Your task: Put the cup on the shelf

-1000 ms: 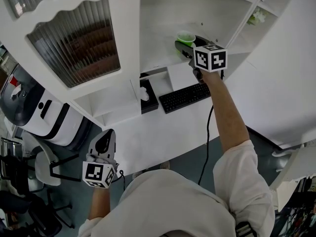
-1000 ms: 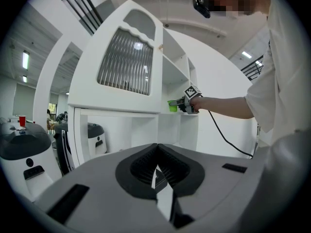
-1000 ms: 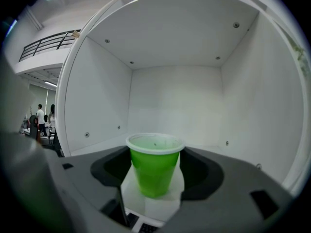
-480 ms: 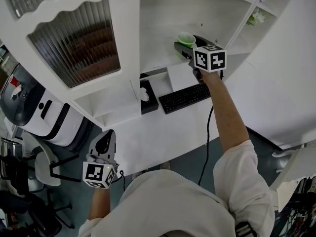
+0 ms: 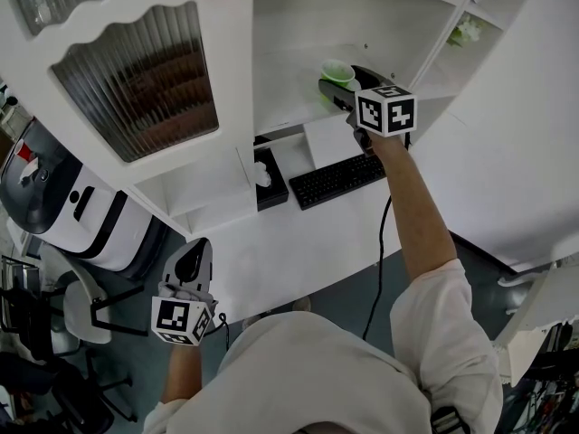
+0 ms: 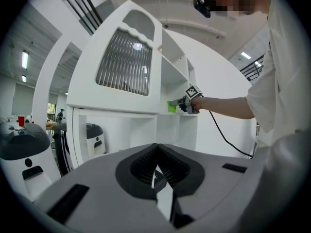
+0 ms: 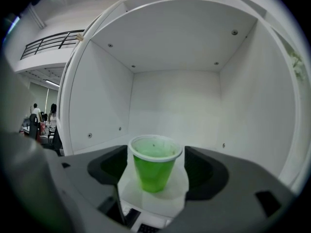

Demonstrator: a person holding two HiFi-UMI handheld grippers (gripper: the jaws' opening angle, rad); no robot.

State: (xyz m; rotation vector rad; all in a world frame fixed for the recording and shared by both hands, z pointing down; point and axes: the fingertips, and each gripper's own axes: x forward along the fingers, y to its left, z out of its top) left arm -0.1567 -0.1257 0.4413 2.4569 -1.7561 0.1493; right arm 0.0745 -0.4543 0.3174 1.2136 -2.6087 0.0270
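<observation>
A green plastic cup [image 7: 154, 166] stands upright on the white shelf [image 5: 289, 98] inside the open cabinet bay. My right gripper [image 7: 155, 181] reaches into that bay. Its jaws have just been opening, and they now stand open on either side of the cup with a gap at each pad. From the head view the cup [image 5: 338, 70] sits just beyond the right gripper [image 5: 333, 86]. My left gripper [image 5: 192, 259] hangs low by the desk's front edge. In the left gripper view the left gripper [image 6: 156, 165] is shut with nothing in it.
Below the shelf a black keyboard [image 5: 339, 177] and a black tissue box [image 5: 270, 179] lie on the white desk [image 5: 298, 242]. A ribbed-glass cabinet door [image 5: 145, 70] hangs to the left. A white machine [image 5: 81, 211] and a chair [image 5: 81, 306] stand at lower left.
Very little differs in the head view: the right gripper stays at the shelf with the cup in front of it, and the left gripper has not moved.
</observation>
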